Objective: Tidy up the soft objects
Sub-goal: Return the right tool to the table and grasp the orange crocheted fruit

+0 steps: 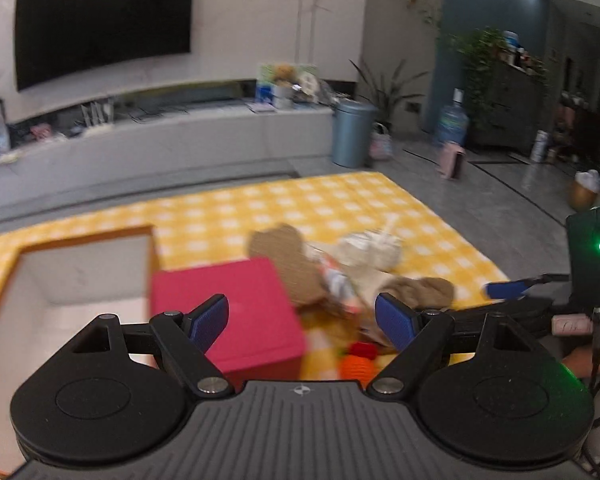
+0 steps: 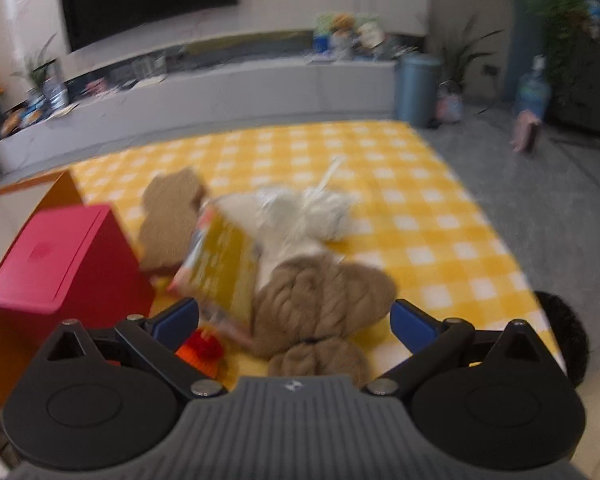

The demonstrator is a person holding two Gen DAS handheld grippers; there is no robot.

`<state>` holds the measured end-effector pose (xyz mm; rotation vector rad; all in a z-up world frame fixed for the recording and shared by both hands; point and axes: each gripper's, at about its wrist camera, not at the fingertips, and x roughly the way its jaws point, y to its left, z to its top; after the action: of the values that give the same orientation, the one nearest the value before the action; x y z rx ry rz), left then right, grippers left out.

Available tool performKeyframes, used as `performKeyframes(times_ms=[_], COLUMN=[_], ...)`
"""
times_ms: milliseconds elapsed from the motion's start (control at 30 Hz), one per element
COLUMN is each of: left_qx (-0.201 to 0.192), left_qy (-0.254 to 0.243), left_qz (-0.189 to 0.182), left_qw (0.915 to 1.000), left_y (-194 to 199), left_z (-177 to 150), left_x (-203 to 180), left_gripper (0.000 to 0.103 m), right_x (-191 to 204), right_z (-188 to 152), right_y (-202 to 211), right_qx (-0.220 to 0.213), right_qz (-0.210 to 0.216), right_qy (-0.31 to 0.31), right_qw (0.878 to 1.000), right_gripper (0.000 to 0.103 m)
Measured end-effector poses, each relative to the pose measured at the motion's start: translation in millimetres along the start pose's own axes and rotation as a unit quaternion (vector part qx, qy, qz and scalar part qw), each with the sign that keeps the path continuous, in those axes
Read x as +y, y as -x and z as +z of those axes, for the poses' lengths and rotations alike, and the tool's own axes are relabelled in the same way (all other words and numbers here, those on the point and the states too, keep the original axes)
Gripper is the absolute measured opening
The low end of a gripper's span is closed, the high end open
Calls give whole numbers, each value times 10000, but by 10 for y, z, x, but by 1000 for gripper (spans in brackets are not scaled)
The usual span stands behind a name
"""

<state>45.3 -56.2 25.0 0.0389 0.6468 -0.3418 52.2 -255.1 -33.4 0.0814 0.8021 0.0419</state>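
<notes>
A pile of soft things lies on a yellow checked mat. A tan knitted bundle lies nearest, between my right gripper's open, empty fingers. Behind it are a yellow packet, a white fluffy bundle and a flat brown bear-shaped piece. A red-and-orange knitted toy lies by the left finger. My left gripper is open and empty above the same pile; the brown piece, tan bundle and orange toy show there.
A pink lidded box stands left of the pile, also in the right wrist view. An open orange box with a white inside stands further left. A grey floor, a TV bench and a blue bin lie beyond the mat.
</notes>
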Motion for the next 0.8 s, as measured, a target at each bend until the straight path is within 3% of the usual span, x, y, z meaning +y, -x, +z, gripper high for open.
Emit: performKeyframes(times_ms=[33, 100, 267, 533, 600, 800], left_qx=[70, 227, 409, 461, 445, 518], left_qy=[41, 118, 195, 28, 57, 181], left_qz=[-103, -277, -329, -356, -359, -377], left_qw=[9999, 9993, 9984, 9983, 9983, 9978], left_y=[-54, -154, -241, -249, -235, -253], left_z=[9, 8, -28, -90, -104, -131], left_x=[-28, -59, -92, -90, -53, 38], left_gripper=[97, 97, 97, 97, 97, 97], right_x=[-12, -39, 26, 232, 310, 432], right_z=[-22, -47, -91, -111, -117, -100], right_y=[-13, -27, -95, -275, -360, -587], right_qx=[79, 170, 454, 635, 709, 958], right_qz=[156, 340, 373, 841, 796, 587], right_qy=[-2, -108, 56, 224, 288, 305], right_qw=[9998, 9992, 9983, 9942, 9939, 9932], right_gripper=[89, 61, 46, 44, 37, 38])
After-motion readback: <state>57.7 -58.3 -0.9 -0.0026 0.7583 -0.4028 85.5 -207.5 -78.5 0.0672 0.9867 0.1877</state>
